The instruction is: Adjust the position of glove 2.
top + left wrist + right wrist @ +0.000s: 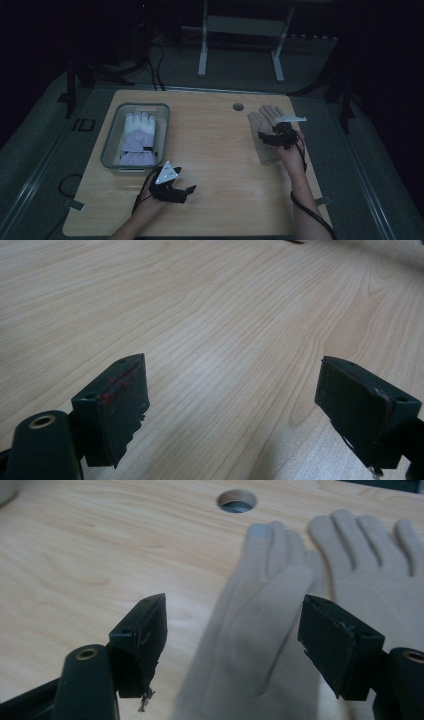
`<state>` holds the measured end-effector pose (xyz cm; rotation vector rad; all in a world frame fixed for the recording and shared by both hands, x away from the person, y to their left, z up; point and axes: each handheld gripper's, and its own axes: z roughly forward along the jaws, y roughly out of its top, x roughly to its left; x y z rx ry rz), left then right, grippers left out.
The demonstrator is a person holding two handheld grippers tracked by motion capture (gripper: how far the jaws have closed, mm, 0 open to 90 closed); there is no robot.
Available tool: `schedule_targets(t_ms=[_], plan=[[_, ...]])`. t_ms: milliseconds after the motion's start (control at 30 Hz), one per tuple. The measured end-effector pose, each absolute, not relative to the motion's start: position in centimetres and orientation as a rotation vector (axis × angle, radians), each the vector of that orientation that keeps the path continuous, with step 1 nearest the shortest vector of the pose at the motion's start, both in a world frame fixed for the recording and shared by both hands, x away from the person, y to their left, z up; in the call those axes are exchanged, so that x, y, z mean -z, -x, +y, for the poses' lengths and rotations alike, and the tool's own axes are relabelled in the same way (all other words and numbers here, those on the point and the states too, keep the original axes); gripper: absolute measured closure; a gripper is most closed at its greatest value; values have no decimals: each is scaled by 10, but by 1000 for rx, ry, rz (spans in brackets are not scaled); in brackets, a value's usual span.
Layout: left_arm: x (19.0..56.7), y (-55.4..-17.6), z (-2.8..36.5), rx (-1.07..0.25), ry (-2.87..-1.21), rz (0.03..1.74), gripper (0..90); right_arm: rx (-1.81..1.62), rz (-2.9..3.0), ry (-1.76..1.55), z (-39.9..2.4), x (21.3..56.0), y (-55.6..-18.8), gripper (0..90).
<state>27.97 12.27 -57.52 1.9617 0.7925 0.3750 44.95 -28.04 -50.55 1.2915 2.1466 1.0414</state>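
Two beige gloves lie flat on the right side of the wooden table (220, 160); the nearer glove (260, 645) partly overlaps the farther glove (370, 565). My right gripper (232, 615) hovers low over the nearer glove (264, 147), jaws apart on either side of its palm, pads not pressing it. In the high view the right gripper (266, 137) sits on that glove's wrist half. My left gripper (232, 375) is open above bare wood, near the table's front left (187, 192). A white and lavender glove (138, 136) lies in a grey bin (108, 145).
A round cable hole (238, 106) is cut in the table's far edge, just left of the beige gloves, also in the right gripper view (236, 501). The bin stands at the left. Cables trail from both grippers. A table frame (240, 45) stands on the floor beyond.
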Motion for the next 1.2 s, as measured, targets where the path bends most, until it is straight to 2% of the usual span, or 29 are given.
schedule_targets(t_ms=[300, 400, 467, 767, 933, 967, 1000, 1133, 1200], plan=[[576, -279, 123, -377, -1952, 792, 142, -951, 2126, -1347, -283, 509, -475, 318], [576, -280, 124, -369, -1953, 792, 142, -908, 2126, -1364, -283, 513, -484, 345], [576, -280, 124, -368, -1952, 795, 142, -887, 2119, -1394, -285, 517, -490, 400], [576, -280, 124, -359, -1947, 793, 141, -805, 2158, -1447, -279, 536, -498, 379], [576, -279, 123, -358, -1963, 784, 142, -768, 2166, -1454, -280, 545, -497, 419], [576, -279, 122, -360, -1963, 780, 142, -768, 2162, -1461, -280, 545, -496, 455], [576, -279, 122, -363, -1963, 779, 141, -755, 2170, -1458, -280, 543, -495, 546], [576, -279, 123, -361, -1959, 784, 141, -759, 2167, -1472, -280, 542, -492, 748], [576, -279, 123, -358, -1960, 785, 142, -783, 2155, -1515, -279, 541, -491, 775]])
